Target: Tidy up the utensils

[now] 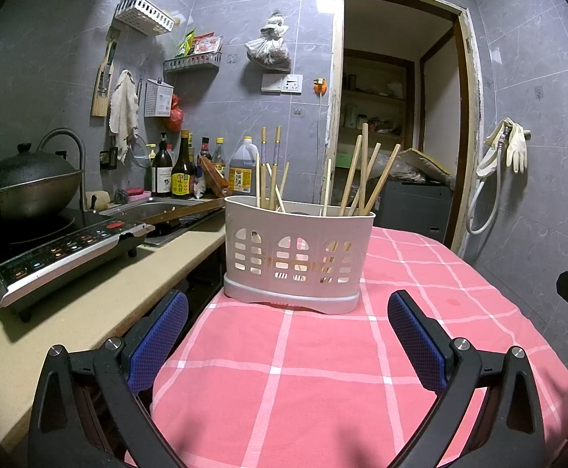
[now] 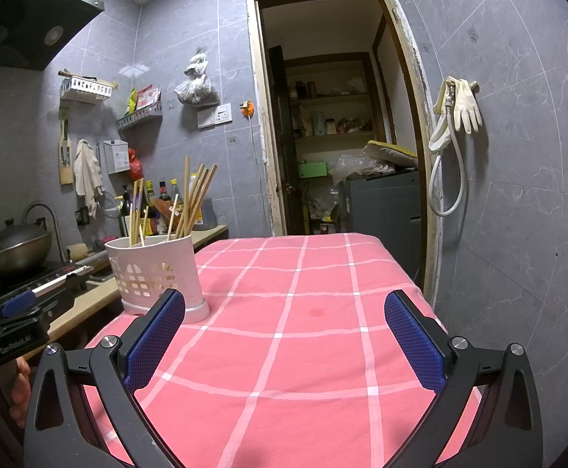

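Observation:
A white slotted utensil holder [image 1: 297, 257] stands upright at the left edge of the pink checked tablecloth [image 1: 284, 370]. Several wooden chopsticks [image 1: 364, 179] stick up from its compartments, some at its left end, some at its right. My left gripper [image 1: 288, 335] is open, low over the cloth just in front of the holder, with nothing between its blue pads. In the right wrist view the holder [image 2: 159, 273] and its chopsticks [image 2: 194, 199] sit ahead to the left. My right gripper [image 2: 284, 339] is open over bare cloth, holding nothing. The left gripper [image 2: 22, 308] shows at the left edge.
A beige counter [image 1: 89, 304] runs along the table's left, carrying an induction cooker [image 1: 61, 257] with a lidded wok [image 1: 26, 183], a sink [image 1: 159, 210] and sauce bottles [image 1: 182, 171]. An open doorway [image 2: 334, 124] lies behind the table. Gloves and a hose [image 2: 455, 117] hang on the right wall.

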{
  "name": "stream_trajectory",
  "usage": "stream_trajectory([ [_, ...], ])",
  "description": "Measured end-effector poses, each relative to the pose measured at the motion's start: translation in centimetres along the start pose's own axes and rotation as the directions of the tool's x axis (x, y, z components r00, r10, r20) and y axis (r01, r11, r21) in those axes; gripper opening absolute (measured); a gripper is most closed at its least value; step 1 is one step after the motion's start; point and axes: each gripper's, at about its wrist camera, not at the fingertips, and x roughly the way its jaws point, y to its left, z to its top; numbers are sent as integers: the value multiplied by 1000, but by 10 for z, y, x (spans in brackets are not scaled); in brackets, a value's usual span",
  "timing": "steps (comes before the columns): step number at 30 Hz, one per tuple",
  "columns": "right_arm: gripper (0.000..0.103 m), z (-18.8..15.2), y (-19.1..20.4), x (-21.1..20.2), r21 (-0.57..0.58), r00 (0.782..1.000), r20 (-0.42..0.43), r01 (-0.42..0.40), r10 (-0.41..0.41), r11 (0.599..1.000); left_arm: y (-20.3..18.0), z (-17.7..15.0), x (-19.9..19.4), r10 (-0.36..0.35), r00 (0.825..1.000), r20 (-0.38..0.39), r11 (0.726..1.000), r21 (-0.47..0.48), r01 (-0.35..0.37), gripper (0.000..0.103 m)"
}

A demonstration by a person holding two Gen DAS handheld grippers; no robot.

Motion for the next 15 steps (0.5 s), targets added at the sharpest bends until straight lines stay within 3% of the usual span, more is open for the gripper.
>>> stream_trajectory([
  [15,103,0,0,0,0,1000,1,0,0,1000,-1,0,0,1,1000,0,1000,2,-1,100],
])
